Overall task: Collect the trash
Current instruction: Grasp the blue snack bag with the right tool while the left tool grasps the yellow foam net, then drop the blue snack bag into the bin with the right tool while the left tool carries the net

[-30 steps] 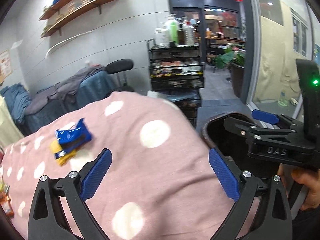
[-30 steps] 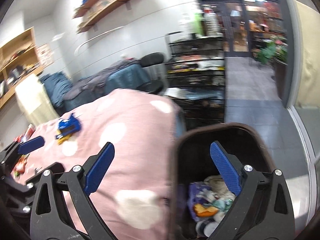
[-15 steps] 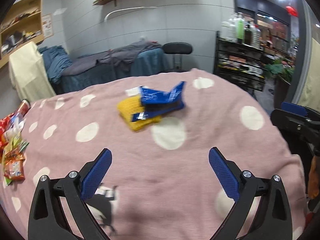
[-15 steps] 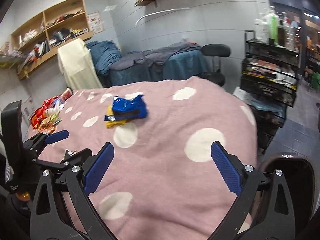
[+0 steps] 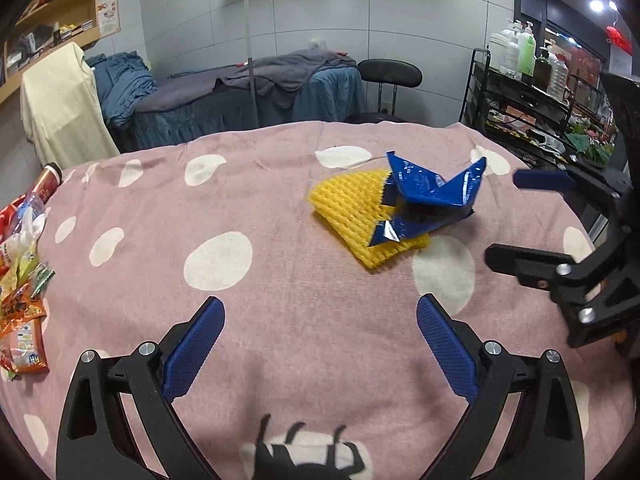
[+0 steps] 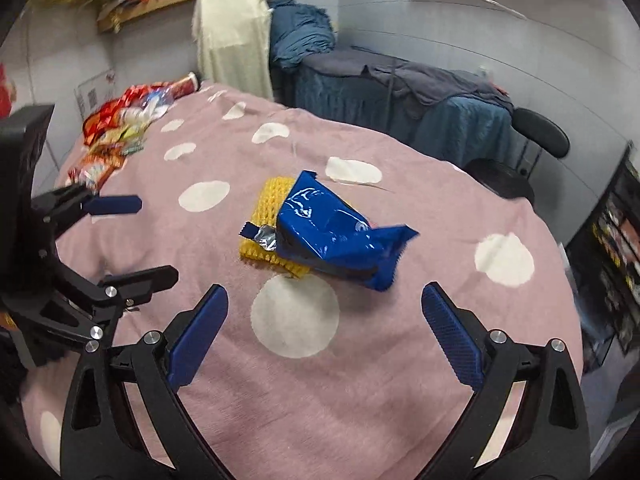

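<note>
We are lining our right tool [image 6: 322, 322], spread and empty, up on the blue wrapper [image 6: 338, 236] lying atop the yellow foam net [image 6: 266, 216]; left tool [image 5: 320, 344] is hanging spread beside the net.

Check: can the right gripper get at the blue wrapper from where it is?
Probably yes. The right gripper is open, and only bare pink cloth lies between it and the blue wrapper. The wrapper lies on top of the yellow foam net, uncovered. The left gripper is off to the side.
</note>
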{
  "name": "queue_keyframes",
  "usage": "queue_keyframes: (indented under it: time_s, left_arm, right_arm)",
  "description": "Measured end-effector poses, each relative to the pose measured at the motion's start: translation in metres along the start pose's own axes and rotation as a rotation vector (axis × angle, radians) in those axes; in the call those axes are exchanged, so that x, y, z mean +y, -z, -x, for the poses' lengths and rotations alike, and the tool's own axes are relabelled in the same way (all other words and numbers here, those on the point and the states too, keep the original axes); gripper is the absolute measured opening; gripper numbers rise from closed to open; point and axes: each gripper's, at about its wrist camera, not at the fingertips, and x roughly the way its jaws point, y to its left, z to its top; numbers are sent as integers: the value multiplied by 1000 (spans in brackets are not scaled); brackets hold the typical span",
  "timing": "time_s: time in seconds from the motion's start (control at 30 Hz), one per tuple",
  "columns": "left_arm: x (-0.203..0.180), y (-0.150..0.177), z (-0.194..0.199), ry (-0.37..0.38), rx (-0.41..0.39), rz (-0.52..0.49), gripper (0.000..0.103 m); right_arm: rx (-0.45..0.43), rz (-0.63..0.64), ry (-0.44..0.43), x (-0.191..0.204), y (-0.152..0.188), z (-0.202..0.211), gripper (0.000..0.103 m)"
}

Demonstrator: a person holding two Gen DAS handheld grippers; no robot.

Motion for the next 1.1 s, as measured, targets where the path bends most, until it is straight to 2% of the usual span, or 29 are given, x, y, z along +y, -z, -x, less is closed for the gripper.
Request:
queue_keyframes:
  time_s: [0.1, 0.17, 0.2, 0.23, 0.27, 0.33, 0.53, 0.7, 0.8, 1.0, 1.03, 1.07, 1.1]
  left_arm:
    - [3, -2, -8, -7, 10, -11, 96]
    - [4, -3, -15, -2, 27, -12, 96]
    - [4, -3, -19, 4, 35, -12, 96]
    - [4, -5, -22, 10, 44, -12, 96]
    - [3, -5, -25, 14, 50, -13, 96]
    - [-1, -8, -29, 18, 56, -24, 96]
    - [-17, -19, -40, 0, 67, -69, 96]
    - [-21, -35, -60, 10, 107, -43, 95]
    - [-21, -45, -76, 43, 149, -4, 87]
    - [-33, -50, -85, 43, 155, 10, 38]
    - [-36, -49, -83, 45, 149, 5, 24]
    - [-37, -48, -81, 37, 144, -1, 18]
    - [-38, -48, -78, 26, 138, -5, 17]
  right_arm:
    - [14, 159, 74, 6, -12, -22, 96]
    - [20, 205, 92, 5, -14, -33, 96]
    - [31, 216, 81, 4, -14, -41, 90]
    - [48, 213, 65, 1, -13, -45, 70]
    - [64, 204, 48, -2, -13, -49, 55]
    - [48, 167, 28, -9, -9, -46, 42]
    - [7, 11, 17, -23, 6, -24, 23]
    - [-48, -96, 45, -30, 21, 5, 21]
    - [-55, -167, 60, -37, 29, 19, 21]
    - [-104, -251, 80, -43, 47, 50, 21]
    - [-109, -260, 84, -44, 49, 53, 21]
    - [-114, -272, 85, -45, 53, 57, 21]
    - [-121, -290, 84, -47, 57, 62, 21]
